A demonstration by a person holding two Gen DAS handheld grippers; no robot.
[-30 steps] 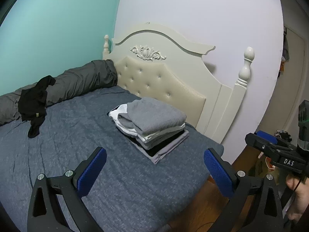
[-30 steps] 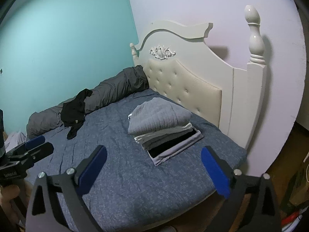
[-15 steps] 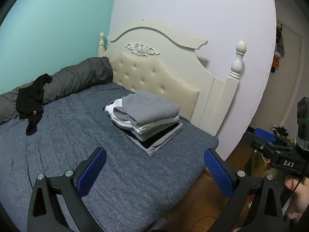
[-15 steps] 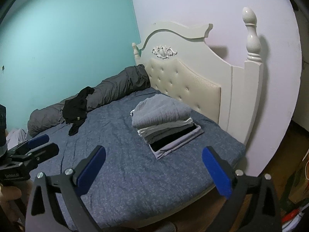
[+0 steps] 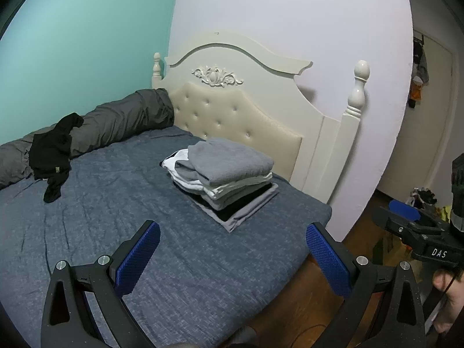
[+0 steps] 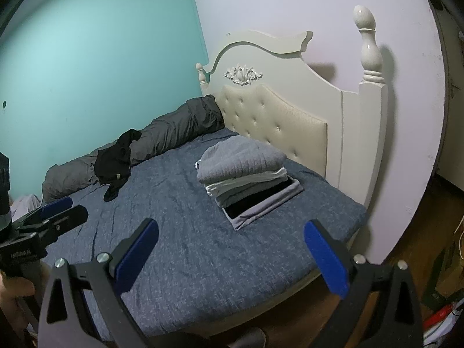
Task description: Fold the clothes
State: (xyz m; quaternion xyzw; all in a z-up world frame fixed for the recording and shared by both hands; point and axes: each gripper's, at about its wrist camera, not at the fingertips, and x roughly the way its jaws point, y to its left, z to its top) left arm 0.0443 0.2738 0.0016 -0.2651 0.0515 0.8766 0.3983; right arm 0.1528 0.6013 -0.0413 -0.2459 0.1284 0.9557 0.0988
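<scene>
Folded clothes stack (image 5: 224,178) on bed (image 5: 87,226); black garment (image 5: 52,156) apart.

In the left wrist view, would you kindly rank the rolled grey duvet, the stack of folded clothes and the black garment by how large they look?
1. Rolled grey duvet, the longest by far.
2. Stack of folded clothes.
3. Black garment, smallest; it lies crumpled and farther off, so its true size is unsure.
</scene>
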